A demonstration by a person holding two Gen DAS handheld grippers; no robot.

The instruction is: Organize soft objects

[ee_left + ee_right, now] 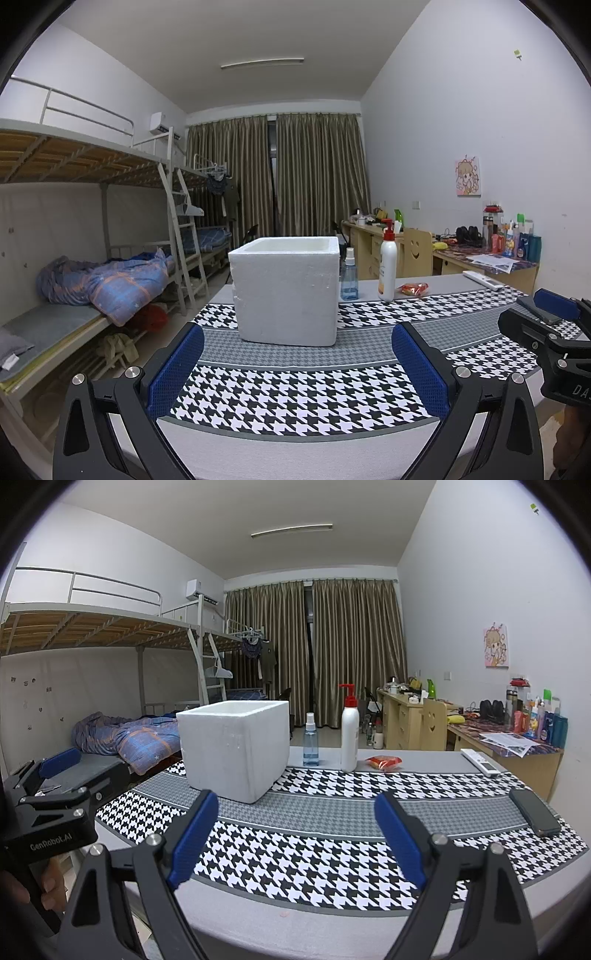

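A white foam box point(286, 290) point(236, 747) stands open-topped on the houndstooth cloth, ahead of both grippers. My left gripper point(297, 341) is open near the table's front edge, nothing between its blue pads. My right gripper point(295, 814) is open too and empty; it shows at the right edge of the left wrist view point(546, 317). To the right of the box stand a small blue spray bottle point(349, 275) point(310, 740) and a white pump bottle point(387, 262) point(349, 731). A red soft packet point(413, 288) point(384, 762) lies behind the cloth.
A white remote point(480, 762) and a dark phone point(535, 811) lie at the table's right side. Bunk beds with a blue quilt point(110, 282) stand left. A cluttered desk point(517, 738) runs along the right wall. A hand point(48, 882) holds the left gripper's handle.
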